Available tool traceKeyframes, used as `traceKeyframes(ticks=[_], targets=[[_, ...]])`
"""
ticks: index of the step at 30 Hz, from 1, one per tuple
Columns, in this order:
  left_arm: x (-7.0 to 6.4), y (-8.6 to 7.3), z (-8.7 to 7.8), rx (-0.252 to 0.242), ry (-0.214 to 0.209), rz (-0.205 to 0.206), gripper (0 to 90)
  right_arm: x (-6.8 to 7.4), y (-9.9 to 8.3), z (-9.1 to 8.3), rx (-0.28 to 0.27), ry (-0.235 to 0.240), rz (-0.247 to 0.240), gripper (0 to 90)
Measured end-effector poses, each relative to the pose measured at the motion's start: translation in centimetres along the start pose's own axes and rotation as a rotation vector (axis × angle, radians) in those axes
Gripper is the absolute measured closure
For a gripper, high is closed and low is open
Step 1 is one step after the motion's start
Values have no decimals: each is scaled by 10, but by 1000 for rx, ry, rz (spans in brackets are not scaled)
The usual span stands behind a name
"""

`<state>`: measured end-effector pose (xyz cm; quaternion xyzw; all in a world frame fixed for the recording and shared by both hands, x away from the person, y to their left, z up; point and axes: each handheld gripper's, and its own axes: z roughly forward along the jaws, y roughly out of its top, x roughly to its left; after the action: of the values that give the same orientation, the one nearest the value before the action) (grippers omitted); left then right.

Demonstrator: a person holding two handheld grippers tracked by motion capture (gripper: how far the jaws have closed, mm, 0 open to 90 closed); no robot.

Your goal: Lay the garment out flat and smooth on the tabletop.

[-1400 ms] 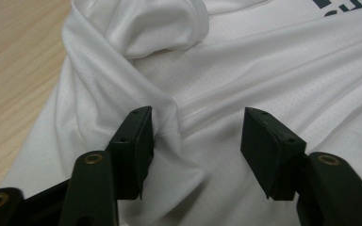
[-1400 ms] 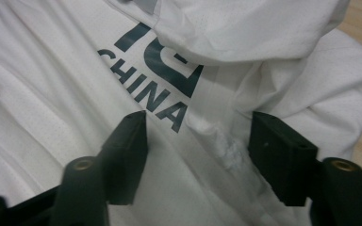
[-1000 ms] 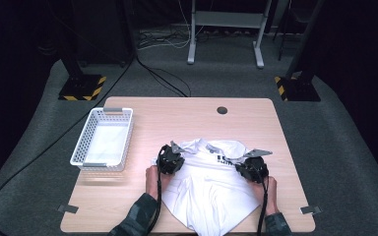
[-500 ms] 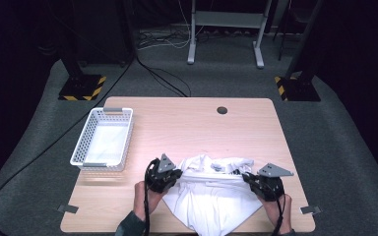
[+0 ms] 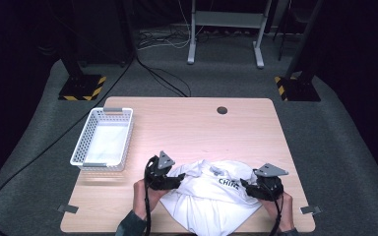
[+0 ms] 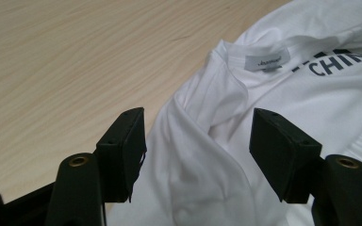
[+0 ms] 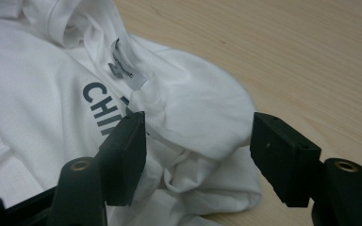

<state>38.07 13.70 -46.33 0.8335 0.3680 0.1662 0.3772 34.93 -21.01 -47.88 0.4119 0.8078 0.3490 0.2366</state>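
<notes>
A white T-shirt (image 5: 216,196) with dark lettering lies rumpled at the front edge of the wooden table (image 5: 187,128), partly hanging over it. My left gripper (image 5: 174,181) sits at the shirt's left side, open, its jaws straddling a fold of the white T-shirt (image 6: 226,141) below the neck label (image 6: 267,60). My right gripper (image 5: 246,187) rests at the shirt's right side, also open, above a bunched fold of the white T-shirt (image 7: 188,117) near the lettering (image 7: 101,106). A hand holds each gripper from below.
A white mesh basket (image 5: 103,139) stands on the table's left part. A round cable hole (image 5: 221,110) lies near the far edge. Bare wood stretches behind the shirt. Stand bases with yellow-black stripes (image 5: 81,87) and cables lie on the floor beyond.
Both grippers pulled the shirt toward the table's front edge and spread apart. The jaws now stand open, with the cloth lying loose between them.
</notes>
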Motion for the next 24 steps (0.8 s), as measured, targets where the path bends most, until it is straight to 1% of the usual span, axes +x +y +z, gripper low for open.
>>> traceKeyframes(ticks=[1, 3, 4, 6, 9, 10, 12, 13, 15, 16, 18, 20, 24], targets=[[1, 3, 7, 17, -4, 2, 362, 2, 1, 4, 15, 3, -18, 345], [5, 7, 20, 52, 1, 6, 368, 4, 2, 12, 46, 2, -29, 344], [7, 7, 25, 61, 0, 1, 378, 5, 3, 16, 62, 1, -32, 377], [11, 7, 34, 87, 2, 4, 435, 4, 3, 21, 76, -2, -28, 459], [16, 3, 42, 103, -10, 0, 585, 0, 3, 25, 86, -2, -10, 623], [17, 2, 43, 103, -16, -4, 638, -1, 3, 26, 90, -7, -2, 678], [19, 1, 44, 104, -17, 1, 718, -5, 3, 28, 80, -7, 19, 745], [20, 0, 44, 100, -23, -4, 751, -7, 3, 28, 76, -5, 32, 764], [22, 0, 42, 86, -27, -10, 805, -10, 5, 28, 64, -8, 42, 797], [24, 1, 40, 77, -27, -11, 824, -11, 6, 27, 55, -9, 47, 801], [27, 3, 36, 55, -30, -22, 841, -13, 10, 25, 38, -17, 52, 809], [31, 5, 33, 46, -31, -26, 852, -17, 15, 23, 16, -22, 56, 818], [37, 9, 33, 40, -43, -40, 852, -25, 26, 22, -8, -29, 69, 818]])
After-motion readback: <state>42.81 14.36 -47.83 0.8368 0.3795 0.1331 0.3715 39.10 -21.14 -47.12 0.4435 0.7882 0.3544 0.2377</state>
